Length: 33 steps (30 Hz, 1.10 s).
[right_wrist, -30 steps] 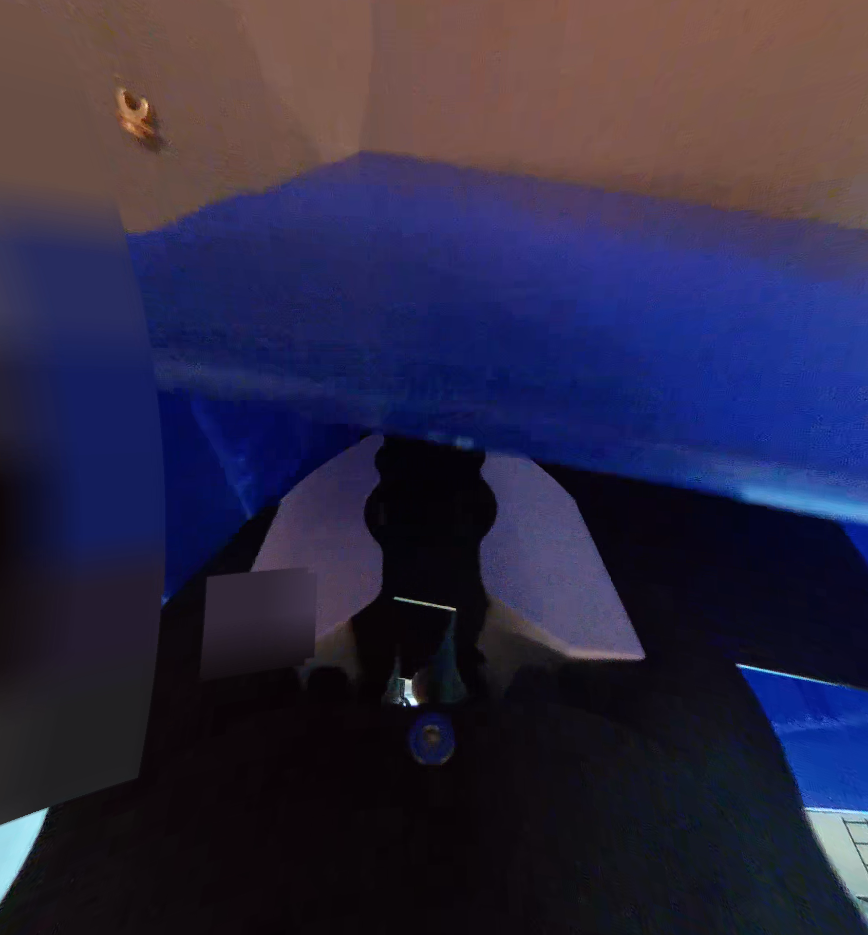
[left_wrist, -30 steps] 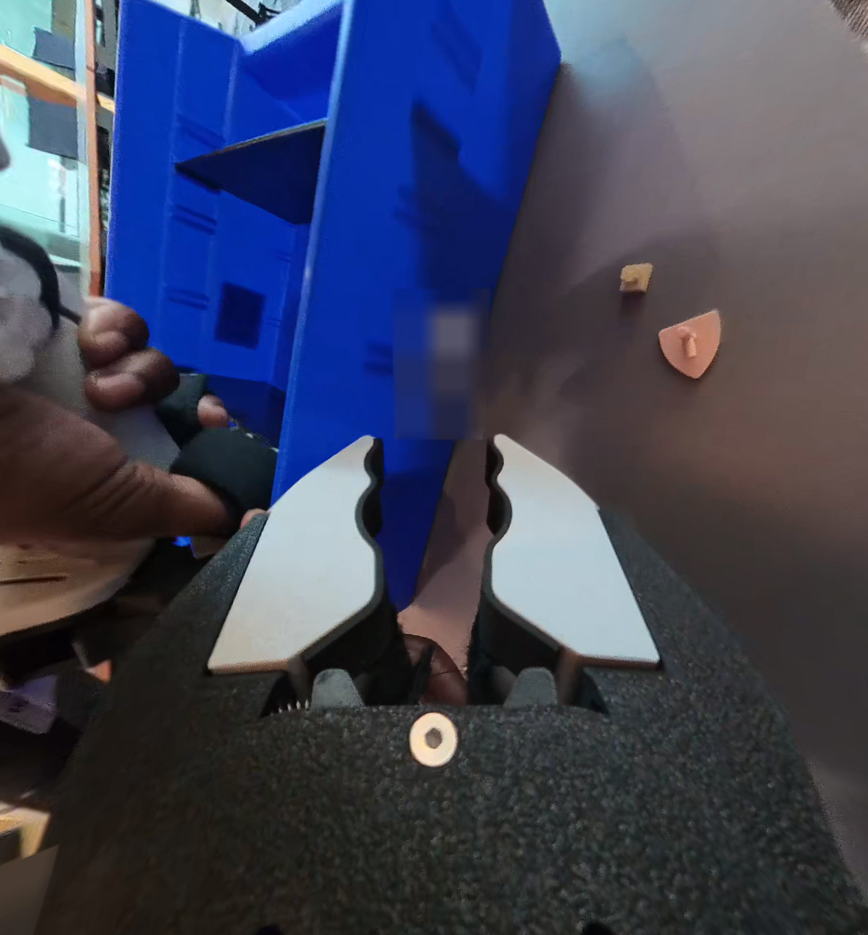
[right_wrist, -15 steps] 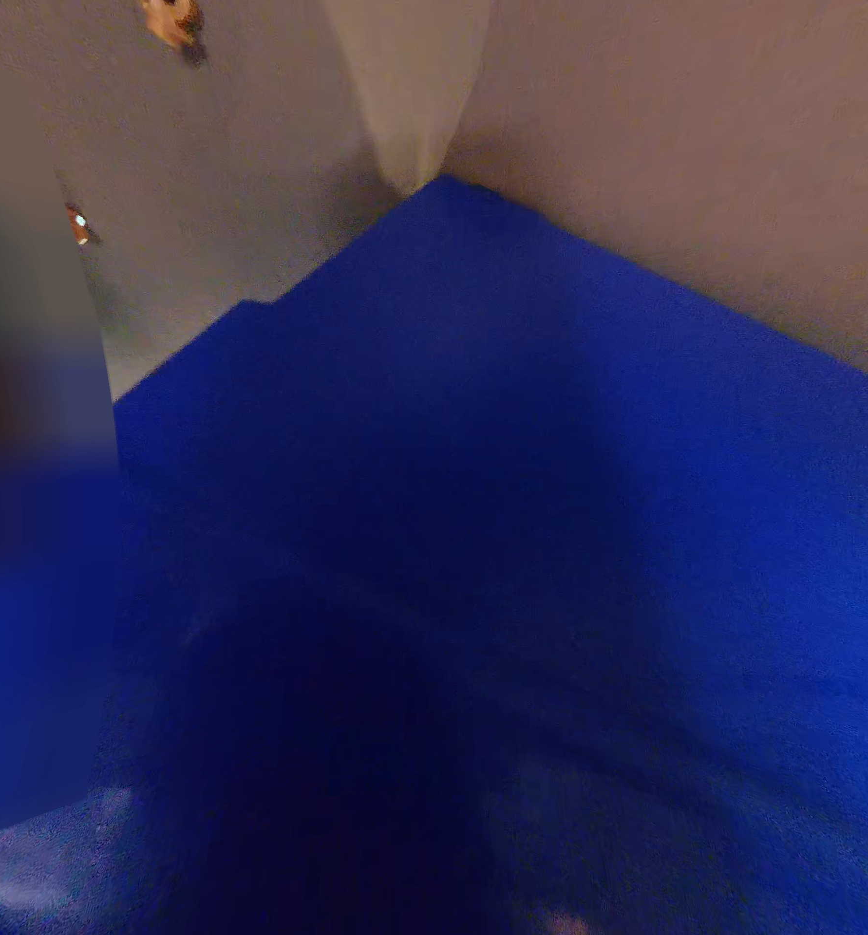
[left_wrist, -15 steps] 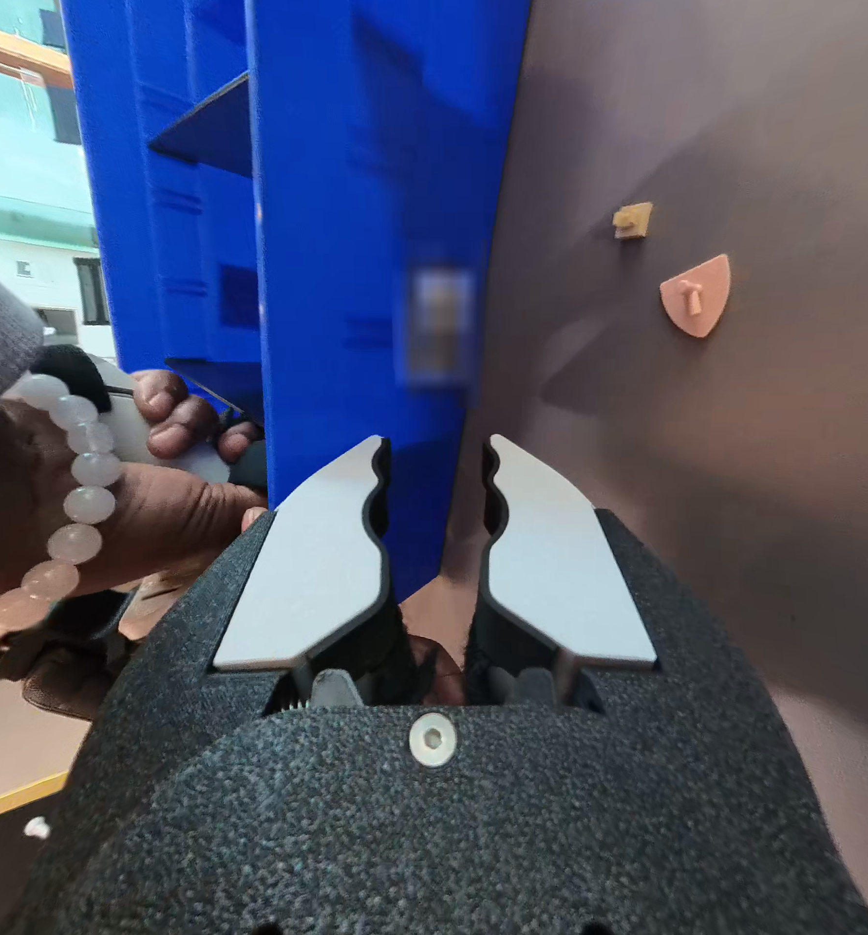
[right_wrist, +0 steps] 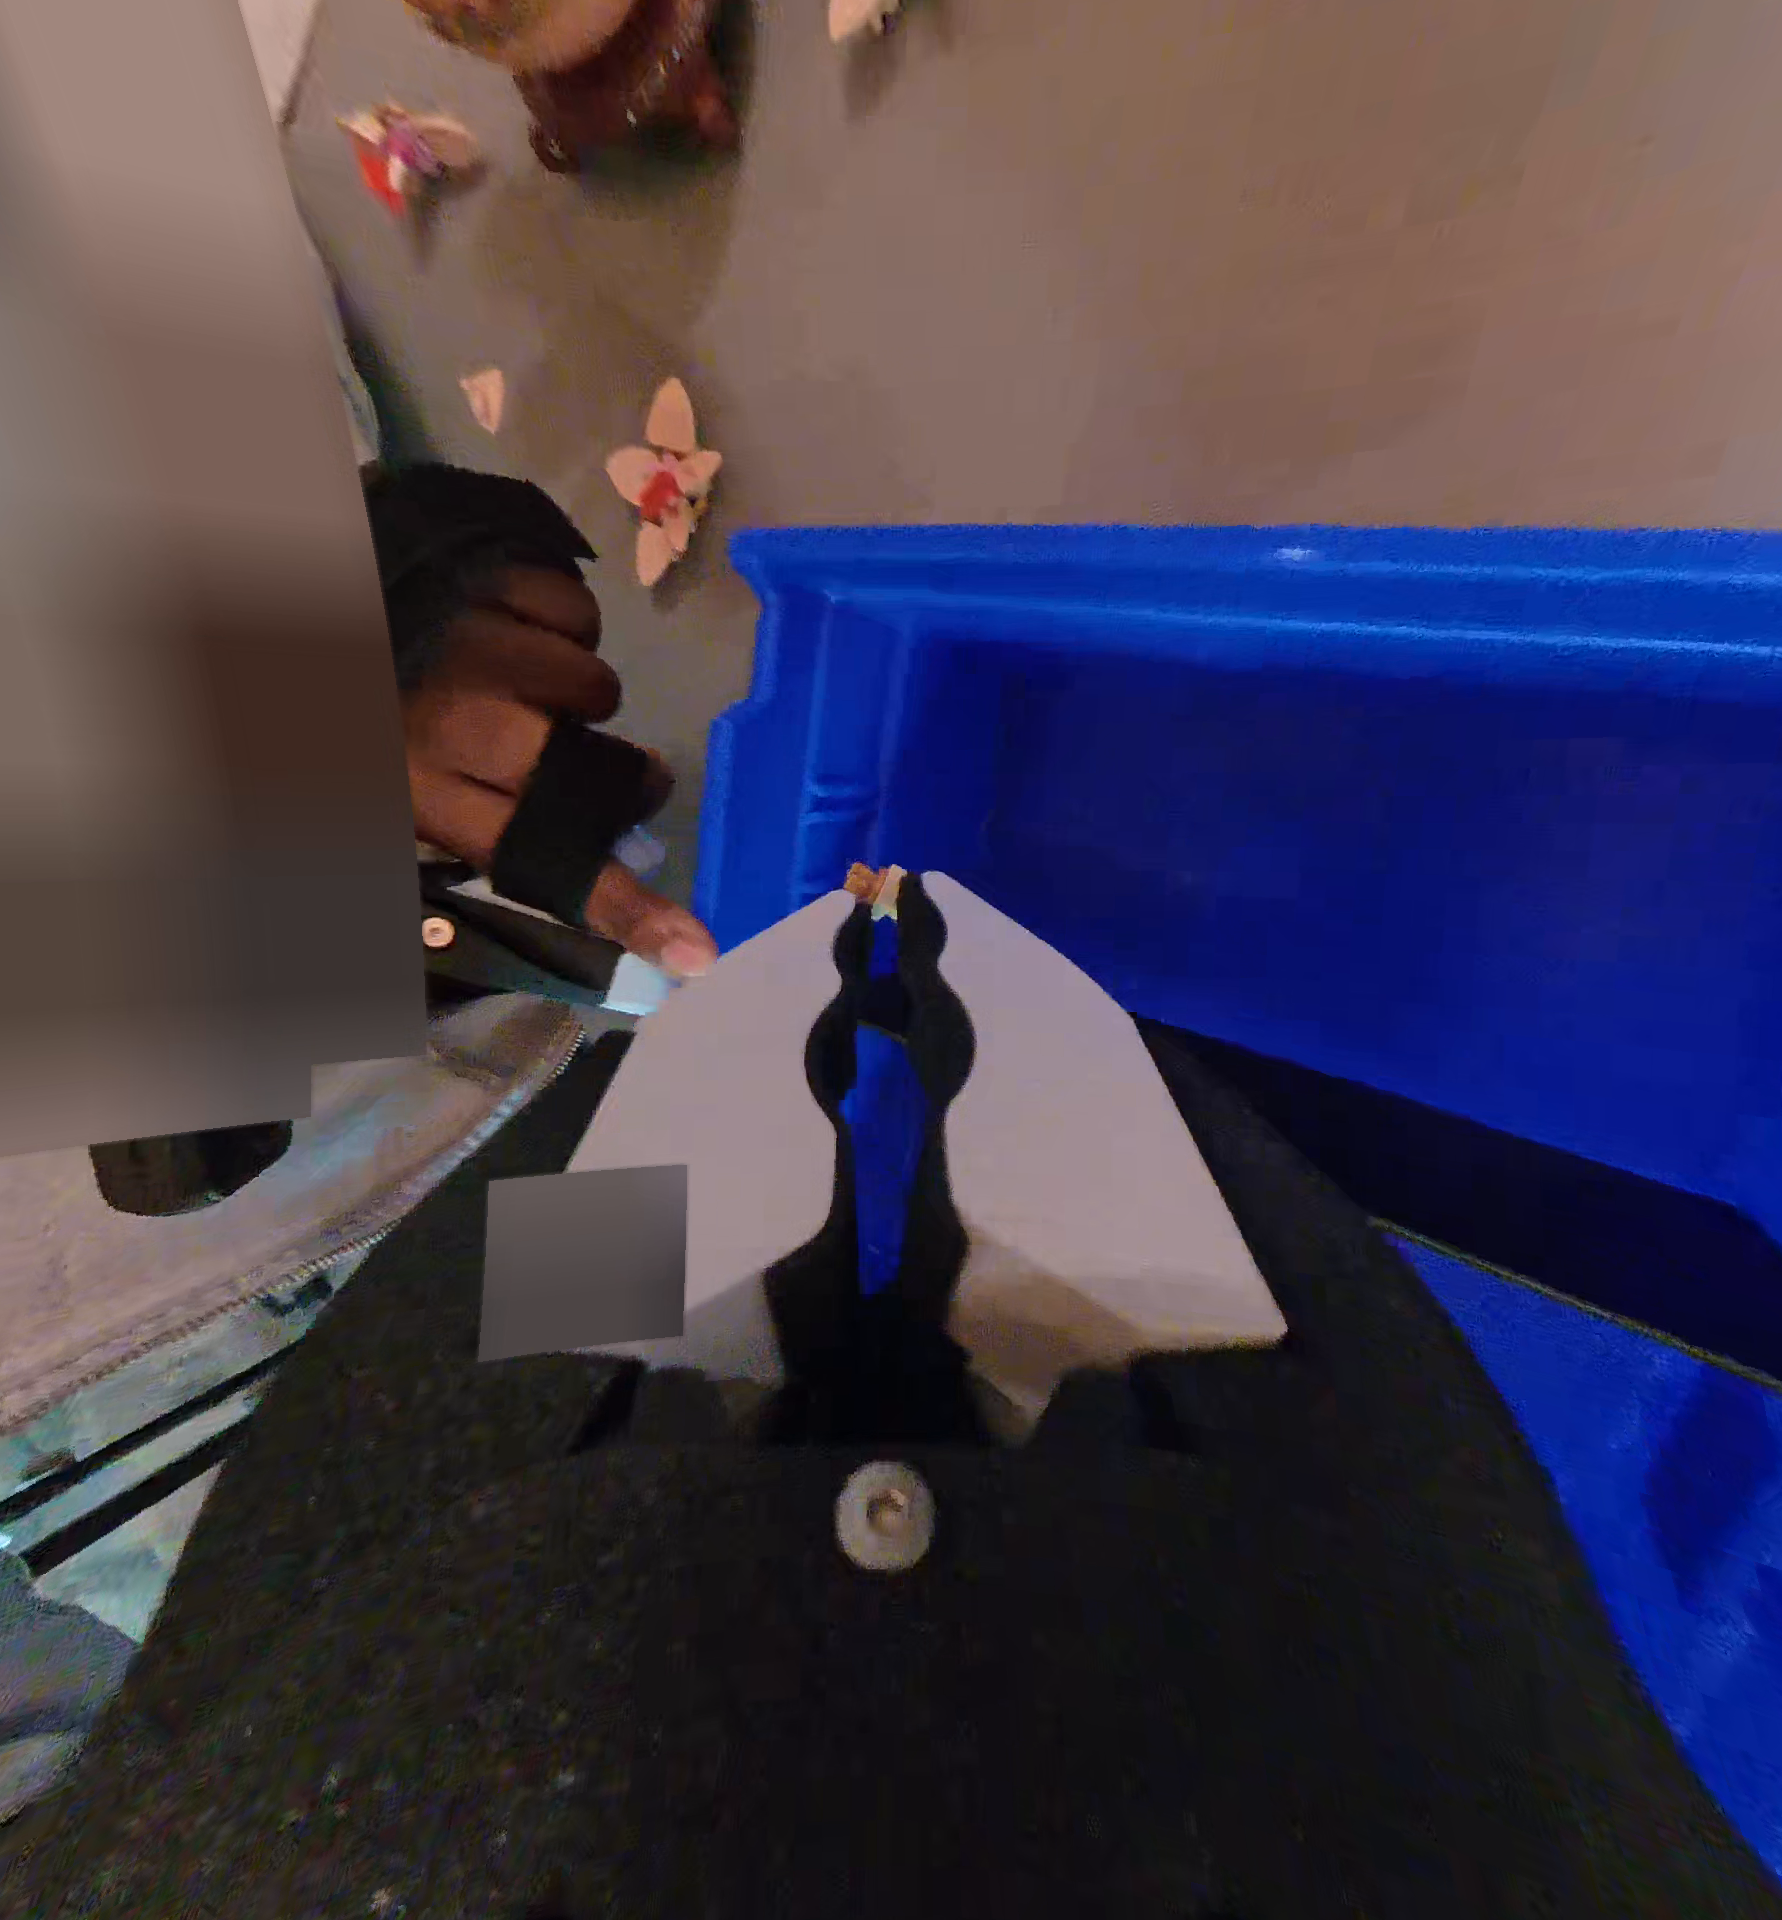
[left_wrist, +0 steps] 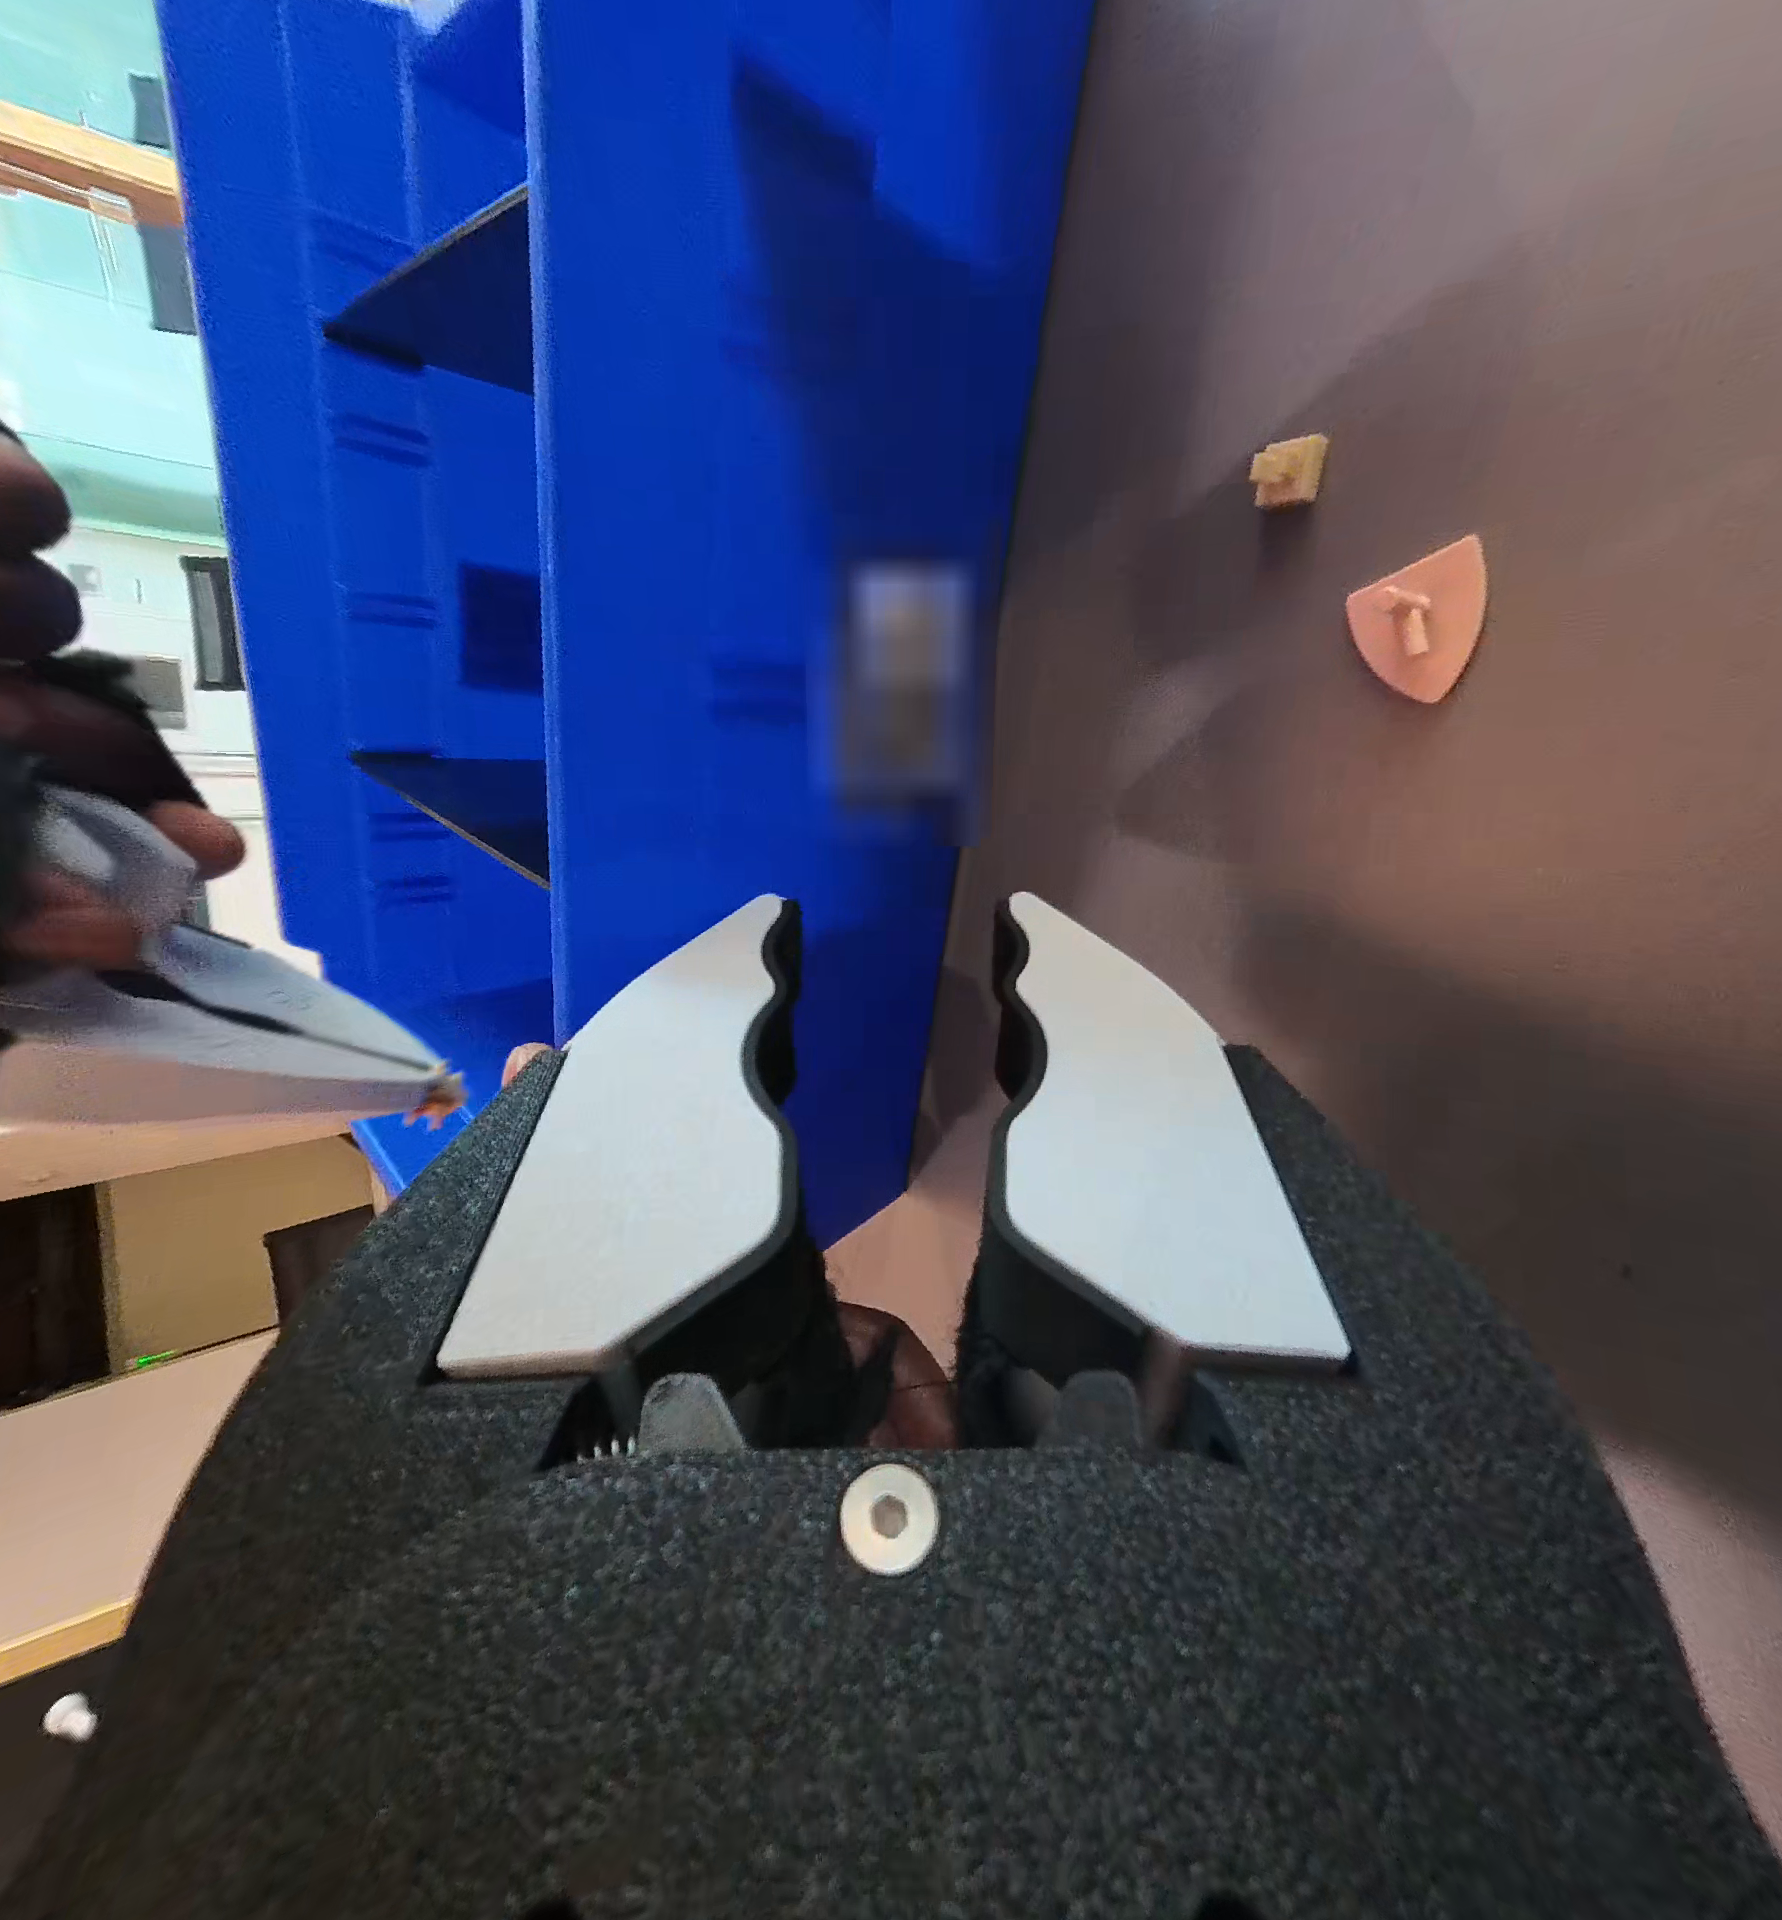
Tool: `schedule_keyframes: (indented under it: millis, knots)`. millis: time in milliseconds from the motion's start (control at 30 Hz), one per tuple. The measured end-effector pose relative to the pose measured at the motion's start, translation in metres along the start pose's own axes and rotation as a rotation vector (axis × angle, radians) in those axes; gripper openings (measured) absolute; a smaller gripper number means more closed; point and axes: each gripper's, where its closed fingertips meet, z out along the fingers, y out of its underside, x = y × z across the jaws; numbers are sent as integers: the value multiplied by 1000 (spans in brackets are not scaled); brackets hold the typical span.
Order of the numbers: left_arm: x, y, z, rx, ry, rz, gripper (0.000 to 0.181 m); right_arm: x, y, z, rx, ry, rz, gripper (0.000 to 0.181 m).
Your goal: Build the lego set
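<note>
My right gripper [right_wrist: 882, 902] is shut on a small tan lego piece [right_wrist: 869, 885] and holds it above the near corner of the blue parts bin [right_wrist: 1282, 790]. It also shows at the left of the left wrist view [left_wrist: 440, 1086] with the piece at its tips. My left gripper [left_wrist: 895, 935] is open and empty, close to the blue bin's outer wall [left_wrist: 762, 520]. On the grey table lie a pink shield-shaped piece [left_wrist: 1419, 621] and a small tan piece [left_wrist: 1287, 473]. A white-and-red flower assembly [right_wrist: 663, 488] lies on the table beyond the bin.
A second flower assembly [right_wrist: 404, 151], a loose white petal [right_wrist: 485, 397] and a brown assembly [right_wrist: 627, 83] lie farther back on the table [right_wrist: 1178, 312]. A person's hand [right_wrist: 523, 748] grips the left gripper beside the bin. Black dividers [left_wrist: 451, 301] split the bin.
My right gripper has come up out of the blue bin, shut on the small tan piece. The left gripper has stayed open beside the bin's wall.
</note>
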Motion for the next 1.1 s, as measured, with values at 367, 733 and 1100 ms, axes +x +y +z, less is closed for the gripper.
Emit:
schedule_keyframes:
  millis: [367,733,1100]
  knots:
    - [-10,-6,1,61,100,-193,35,-77,1,-54,372,118,-71,5]
    - [-27,0,-36,42,28,-417,37,-152,29,-71,644,279,-92,5]
    - [21,57,-153,118,-17,-797,37,-124,19,55,629,501,53,5]
